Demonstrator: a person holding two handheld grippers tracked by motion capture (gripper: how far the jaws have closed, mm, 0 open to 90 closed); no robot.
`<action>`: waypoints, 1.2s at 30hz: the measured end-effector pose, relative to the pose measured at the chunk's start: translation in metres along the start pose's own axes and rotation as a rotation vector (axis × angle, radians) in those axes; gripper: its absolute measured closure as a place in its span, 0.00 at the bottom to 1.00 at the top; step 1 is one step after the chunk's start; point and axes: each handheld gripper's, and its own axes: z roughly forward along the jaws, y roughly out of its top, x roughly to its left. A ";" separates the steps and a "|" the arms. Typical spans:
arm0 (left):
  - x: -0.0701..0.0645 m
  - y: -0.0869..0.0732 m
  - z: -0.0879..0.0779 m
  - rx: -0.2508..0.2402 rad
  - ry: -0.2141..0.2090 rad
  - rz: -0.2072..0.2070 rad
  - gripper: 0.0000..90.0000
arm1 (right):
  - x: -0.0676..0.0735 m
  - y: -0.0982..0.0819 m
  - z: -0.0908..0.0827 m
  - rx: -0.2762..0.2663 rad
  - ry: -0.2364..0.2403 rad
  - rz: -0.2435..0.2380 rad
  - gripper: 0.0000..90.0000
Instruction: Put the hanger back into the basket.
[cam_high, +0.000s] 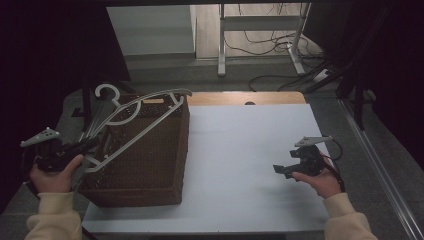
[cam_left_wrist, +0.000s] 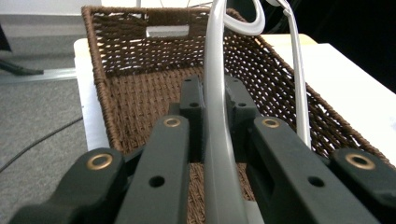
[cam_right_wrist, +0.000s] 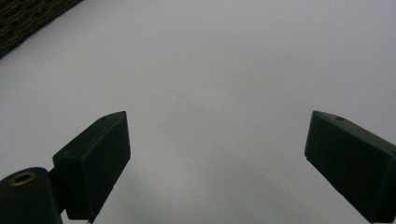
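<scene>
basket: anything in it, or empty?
Empty as far as visible: the basket shows bare woven floor; the hanger in the left gripper sits above its rim.

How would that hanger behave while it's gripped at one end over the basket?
The hanger is probably stiff: its thin arms keep their shape though held only at one end by the left tongs. It looks smooth and glossy, so it may slip or swivel. Its open frame suggests it is light, and the hook could snag the basket.

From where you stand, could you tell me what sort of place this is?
Probably a lab recording station: a white-topped table ringed by dark curtains, loose cables on the floor, and a brown woven basket with a white plastic hanger.
</scene>
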 end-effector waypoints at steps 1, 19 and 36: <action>0.000 -0.001 0.001 0.003 0.005 -0.002 0.90 | 0.000 0.000 0.000 0.002 0.001 0.000 0.08; 0.008 -0.010 0.009 0.012 0.055 -0.067 0.90 | 0.001 -0.001 0.002 0.016 0.003 -0.005 0.08; 0.011 -0.016 0.022 0.064 0.027 -0.087 0.80 | 0.001 -0.001 0.003 0.025 0.011 -0.009 0.08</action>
